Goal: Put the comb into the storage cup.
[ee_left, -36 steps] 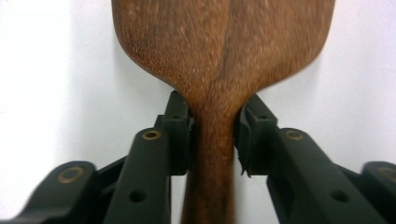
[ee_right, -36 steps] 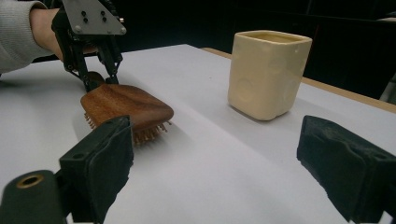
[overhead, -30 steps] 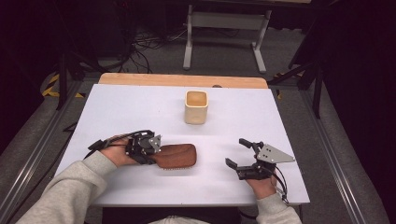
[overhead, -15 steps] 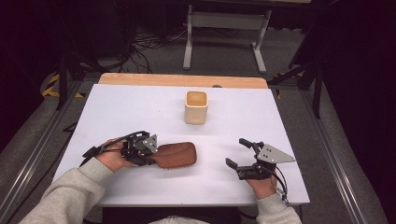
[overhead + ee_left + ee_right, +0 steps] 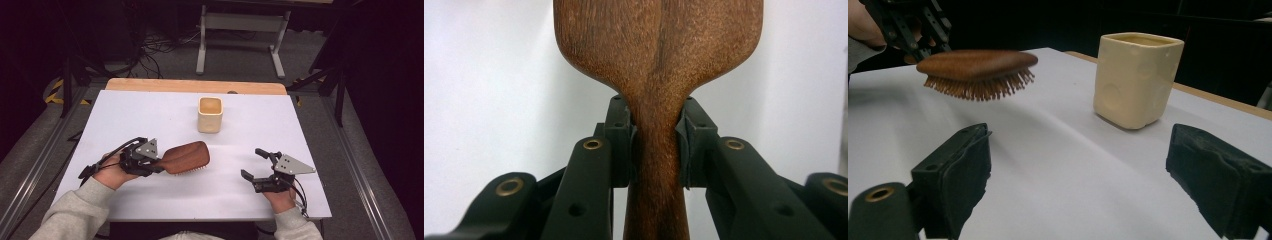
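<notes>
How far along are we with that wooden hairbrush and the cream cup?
Done: the left gripper is shut on the hairbrush at its handle, and the right gripper view shows it lifted clear of the table, bristles down. In hand: carrying it. Left, probably: getting it to the cup, which stands apart and looks empty. The right gripper rests open, holding nothing.

Hairbrush (image 5: 659, 55) head cut off by the left gripper view's top edge

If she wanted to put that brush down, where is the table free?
Free: the wide strip between the brush and the right gripper, the far corners either side of the cup, and the near edge between the sleeves. Tightest: the gap between brush and cup.
</notes>
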The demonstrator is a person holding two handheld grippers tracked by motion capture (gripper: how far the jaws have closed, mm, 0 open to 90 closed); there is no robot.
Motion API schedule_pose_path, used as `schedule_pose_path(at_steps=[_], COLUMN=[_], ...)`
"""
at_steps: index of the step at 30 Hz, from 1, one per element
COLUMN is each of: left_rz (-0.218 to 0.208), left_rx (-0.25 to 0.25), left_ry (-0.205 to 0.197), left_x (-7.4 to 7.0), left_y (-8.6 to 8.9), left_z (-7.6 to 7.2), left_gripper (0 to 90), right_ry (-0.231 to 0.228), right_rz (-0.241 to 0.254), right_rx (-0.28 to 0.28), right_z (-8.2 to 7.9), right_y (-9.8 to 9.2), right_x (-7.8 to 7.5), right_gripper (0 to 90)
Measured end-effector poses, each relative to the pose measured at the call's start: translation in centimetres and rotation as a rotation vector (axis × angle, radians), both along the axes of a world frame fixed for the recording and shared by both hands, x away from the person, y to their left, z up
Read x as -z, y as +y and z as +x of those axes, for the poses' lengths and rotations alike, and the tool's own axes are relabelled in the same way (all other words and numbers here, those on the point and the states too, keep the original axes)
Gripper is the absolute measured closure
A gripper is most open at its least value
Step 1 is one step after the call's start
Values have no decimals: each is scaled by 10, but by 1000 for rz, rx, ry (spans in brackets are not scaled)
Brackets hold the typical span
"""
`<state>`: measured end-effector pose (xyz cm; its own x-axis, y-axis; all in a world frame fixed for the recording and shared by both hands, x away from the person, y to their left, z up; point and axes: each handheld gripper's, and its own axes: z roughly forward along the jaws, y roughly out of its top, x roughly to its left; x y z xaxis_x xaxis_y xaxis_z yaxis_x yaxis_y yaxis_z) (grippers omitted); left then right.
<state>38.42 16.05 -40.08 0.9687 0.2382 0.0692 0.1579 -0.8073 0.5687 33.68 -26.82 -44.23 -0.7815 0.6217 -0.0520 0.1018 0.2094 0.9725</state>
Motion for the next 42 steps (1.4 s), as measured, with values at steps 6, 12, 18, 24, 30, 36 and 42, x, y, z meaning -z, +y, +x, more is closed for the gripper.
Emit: schedule_pose_path(at_steps=[6,12,18,24,30,36,42], left_rz=[-117,-228,-320,-349,-367,-401,-412], left_rx=[-51,-88,-114,-150,-175,-208,-229], left_ry=[-33,-54,-77,-105,-131,-155,-165], left_x=[-3,1,9,17,20,21,20], left_y=[8,13,14,12,11,14,17], left_z=[-10,-20,-29,-34,-36,-38,-39], left_gripper=[724,724,723,723,723,723,723], right_ry=[1,6,20,36,42,43,80], right_rz=[-2,-10,-21,-34,-47,-61,-67], right_rx=[-6,-16,-33,-51,-66,-88,-112], right_z=[0,0,1,1,2,3,11], right_y=[2,5,10,16,21,29,44], right_x=[0,-1,-2,-1,-3,-9,-24], right_gripper=[111,110,108,108,108,100,63])
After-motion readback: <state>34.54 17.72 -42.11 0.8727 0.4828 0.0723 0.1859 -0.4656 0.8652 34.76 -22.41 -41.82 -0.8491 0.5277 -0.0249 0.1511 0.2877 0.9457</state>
